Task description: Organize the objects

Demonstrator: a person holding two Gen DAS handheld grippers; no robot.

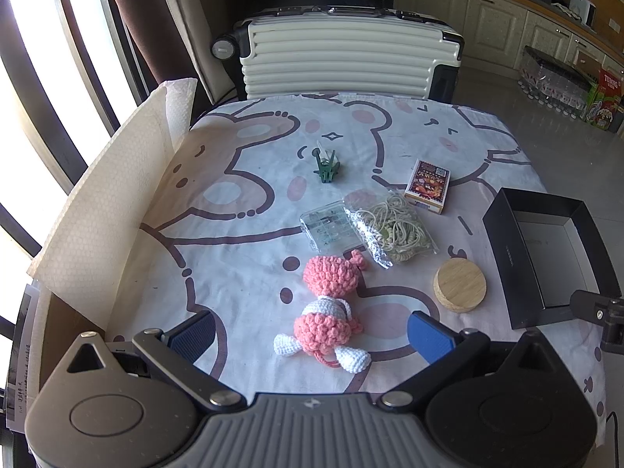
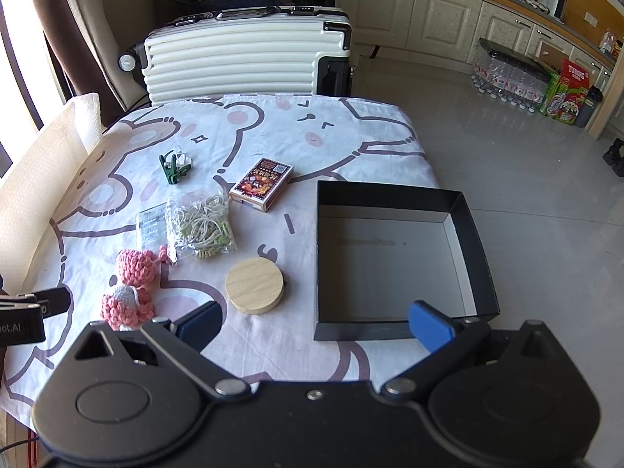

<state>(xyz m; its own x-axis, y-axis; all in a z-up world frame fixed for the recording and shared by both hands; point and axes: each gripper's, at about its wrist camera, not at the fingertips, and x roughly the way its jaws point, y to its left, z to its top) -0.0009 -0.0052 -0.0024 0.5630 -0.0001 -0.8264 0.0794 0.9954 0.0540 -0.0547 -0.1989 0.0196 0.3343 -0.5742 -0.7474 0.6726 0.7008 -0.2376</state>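
Cream ribbed suitcase (image 2: 245,62) lying just past the far edge of the tabletop, brown curtain (image 1: 132,19) by the bright window, cream cabinets (image 2: 440,19) along the wall, shrink-wrapped bottled water (image 2: 507,78) beside a green carton (image 2: 567,91) on the tiled floor (image 2: 526,179)

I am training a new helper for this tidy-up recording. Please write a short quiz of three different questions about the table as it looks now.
1. True or false: the black box already has an item in it.
2. Which thing lies closest to the left tongs?
A. card pack
B. pink crochet doll
C. green clip
3. Fill in: the bag of cords partly covers a clear plastic ____.

Key
1. False; only its bare floor shows.
2. B; the doll lies just ahead of the open tongs, untouched.
3. Case.
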